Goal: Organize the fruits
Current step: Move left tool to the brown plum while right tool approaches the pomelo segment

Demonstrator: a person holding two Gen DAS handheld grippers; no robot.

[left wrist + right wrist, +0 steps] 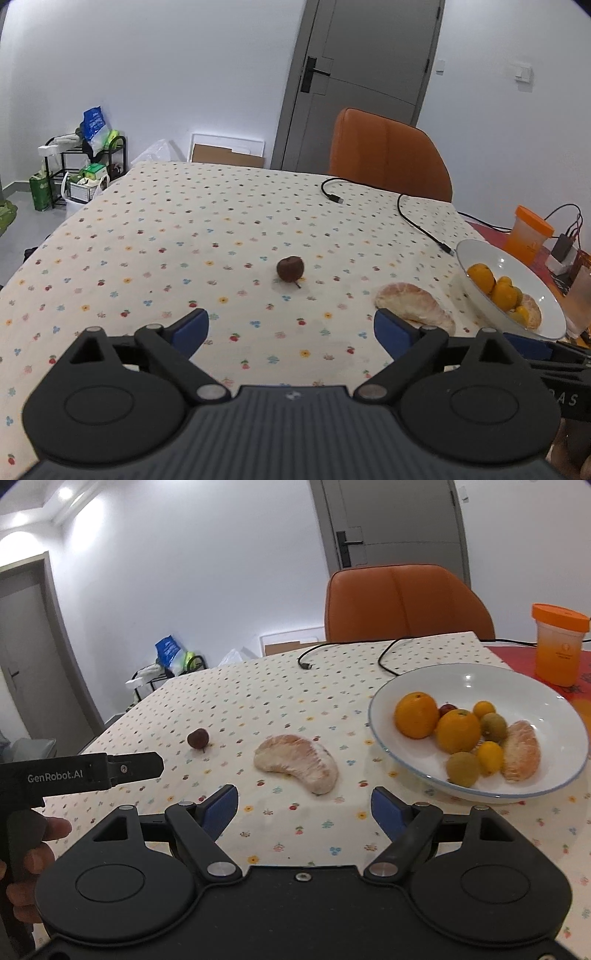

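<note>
A small dark red fruit [290,268] lies on the flowered tablecloth ahead of my left gripper [291,330], which is open and empty. The fruit also shows in the right wrist view [198,738]. A peeled pomelo segment [297,761] lies on the cloth just ahead of my right gripper [304,810], which is open and empty. The segment also shows in the left wrist view [413,304], by the right finger. A white bowl [476,792] at the right holds oranges [416,715], small green and yellow fruits and another pomelo segment [521,750].
A black cable [406,212] lies on the far part of the table. An orange chair [406,602] stands behind the table. An orange-lidded cup [559,644] stands at the far right. The left gripper's body [92,770] shows at the left.
</note>
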